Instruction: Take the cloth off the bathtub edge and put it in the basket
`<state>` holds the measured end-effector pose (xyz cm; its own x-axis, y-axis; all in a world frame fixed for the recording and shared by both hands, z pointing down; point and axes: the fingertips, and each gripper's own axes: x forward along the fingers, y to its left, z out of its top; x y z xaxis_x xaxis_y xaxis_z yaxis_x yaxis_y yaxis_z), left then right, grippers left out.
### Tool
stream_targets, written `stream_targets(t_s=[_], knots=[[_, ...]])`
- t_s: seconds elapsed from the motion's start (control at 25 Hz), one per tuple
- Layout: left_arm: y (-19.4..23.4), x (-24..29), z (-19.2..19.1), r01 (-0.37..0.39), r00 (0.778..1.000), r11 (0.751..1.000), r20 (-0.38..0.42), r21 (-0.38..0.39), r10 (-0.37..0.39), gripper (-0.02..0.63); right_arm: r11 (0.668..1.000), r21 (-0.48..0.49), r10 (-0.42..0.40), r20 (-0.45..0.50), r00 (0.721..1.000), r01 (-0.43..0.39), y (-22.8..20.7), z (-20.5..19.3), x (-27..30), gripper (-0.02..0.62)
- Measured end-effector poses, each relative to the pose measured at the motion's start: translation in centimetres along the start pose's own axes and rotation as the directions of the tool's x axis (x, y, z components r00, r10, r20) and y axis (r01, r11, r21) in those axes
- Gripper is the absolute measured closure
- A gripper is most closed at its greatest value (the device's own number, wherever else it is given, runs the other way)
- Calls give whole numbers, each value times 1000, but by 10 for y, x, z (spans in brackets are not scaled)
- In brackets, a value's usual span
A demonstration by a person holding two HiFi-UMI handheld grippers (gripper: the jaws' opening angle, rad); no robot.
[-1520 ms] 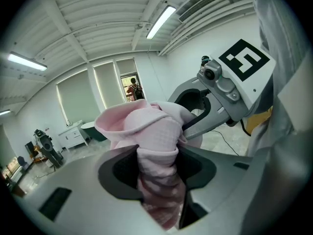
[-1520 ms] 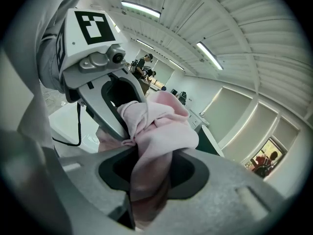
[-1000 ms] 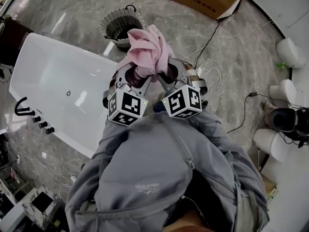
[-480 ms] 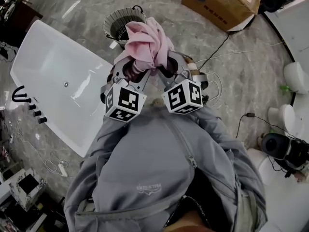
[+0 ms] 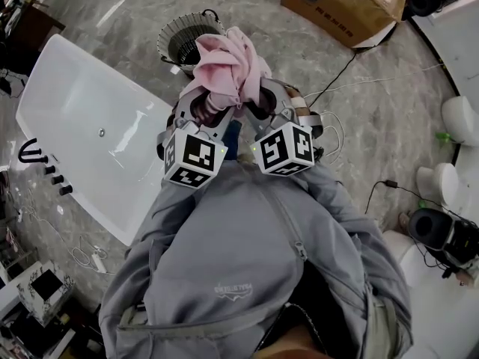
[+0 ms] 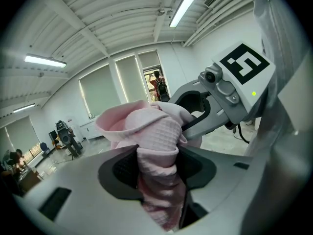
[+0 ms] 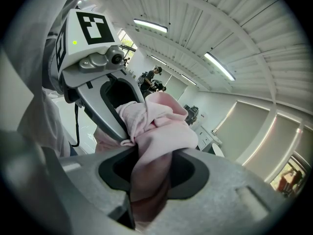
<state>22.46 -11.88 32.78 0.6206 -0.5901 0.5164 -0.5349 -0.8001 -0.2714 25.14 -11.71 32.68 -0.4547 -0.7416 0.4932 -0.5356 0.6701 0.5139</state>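
- Head view: bright, even indoor light with soft shadows; wide-angle bending curves straight lines near the edges.
- Glare patches sit on the glossy white bathtub (image 5: 82,122), and a pale streak reflects off the polished grey marbled floor (image 5: 111,12).
- Both gripper views: a black round vignette, with heavy fisheye curving of the ceiling.
- Long white ceiling tube lamps (image 6: 185,6) are blown out.
- The pink waffle-weave cloth (image 6: 156,141) is crisp in the left gripper view; in the right gripper view its lower part is shadowed and soft.

The cloth (image 6: 156,136) is pale pink with a fine waffle weave, the bathtub (image 5: 82,118) glossy white, the basket (image 5: 166,45) dark inside with pale ribbed walls. The floor (image 5: 374,103) is grey and marbled, the box (image 5: 344,6) brown, the jacket (image 5: 239,253) grey
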Motion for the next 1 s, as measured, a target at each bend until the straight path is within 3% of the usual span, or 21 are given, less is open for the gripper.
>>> stream_targets(t_s=[0.36,1.0], knots=[[37,45,1,-11,1000,1000,23,-28,11,405,1000,-20,4,-11,1000,-5,-37,-12,45,449],[235,145,-20,-67,997,994,-36,-87,64,405,996,-18,93,15,996,-93,-146,23,239,449]])
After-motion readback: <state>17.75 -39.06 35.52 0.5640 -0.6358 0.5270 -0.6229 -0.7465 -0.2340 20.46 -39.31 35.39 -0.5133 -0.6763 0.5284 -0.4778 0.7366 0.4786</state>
